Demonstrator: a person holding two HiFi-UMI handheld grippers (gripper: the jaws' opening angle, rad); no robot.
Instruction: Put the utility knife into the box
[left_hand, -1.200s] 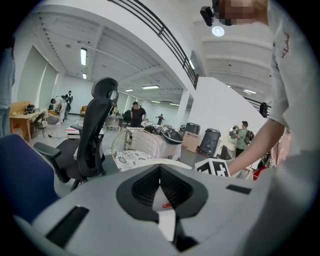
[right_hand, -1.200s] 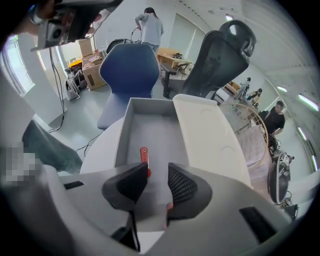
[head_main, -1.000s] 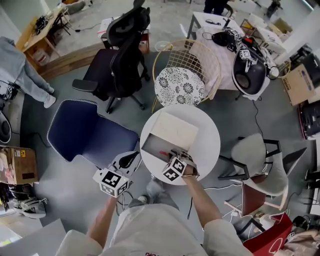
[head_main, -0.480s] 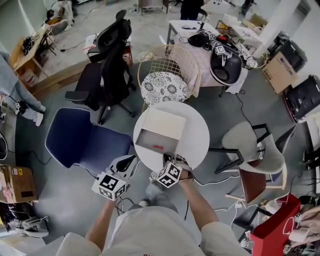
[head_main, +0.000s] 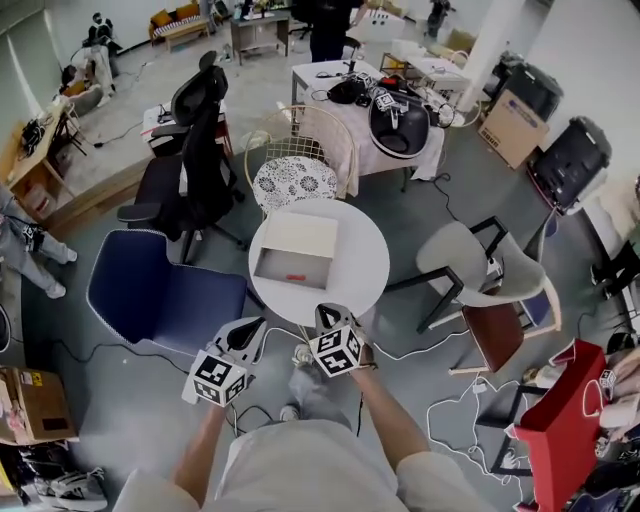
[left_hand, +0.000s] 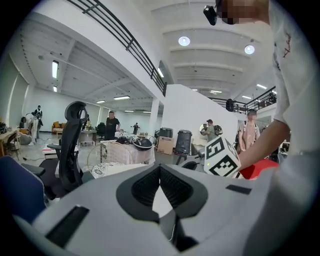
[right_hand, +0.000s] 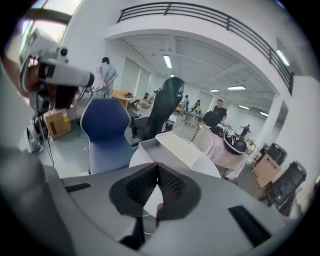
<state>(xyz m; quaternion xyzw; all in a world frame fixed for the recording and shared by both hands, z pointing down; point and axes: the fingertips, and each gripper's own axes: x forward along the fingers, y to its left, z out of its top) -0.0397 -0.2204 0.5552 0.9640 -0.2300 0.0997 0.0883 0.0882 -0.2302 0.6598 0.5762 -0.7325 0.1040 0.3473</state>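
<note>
The red utility knife (head_main: 295, 277) lies inside the open grey box (head_main: 272, 268) on the round white table (head_main: 365, 262), apart from both grippers. The box's pale lid (head_main: 300, 237) lies flat on the far side. My right gripper (head_main: 328, 313) hovers off the table's near edge, shut with nothing between its pads. In the right gripper view the right gripper (right_hand: 156, 165) points toward the box (right_hand: 167, 145). My left gripper (head_main: 254, 326) hangs lower left of the table over the floor. The left gripper (left_hand: 160, 167) shows its jaws closed and empty.
A blue chair (head_main: 160, 290) stands left of the table, a black office chair (head_main: 190, 150) behind it. A gold wire chair with a patterned cushion (head_main: 292, 180) is at the far side, a pale chair (head_main: 480, 265) to the right. Cables (head_main: 450, 405) and a red bag (head_main: 560, 420) lie on the floor.
My right gripper drew back from over the box to beyond the table's near edge, leaving the knife in the box. The head view has pulled away, so the table looks smaller.
</note>
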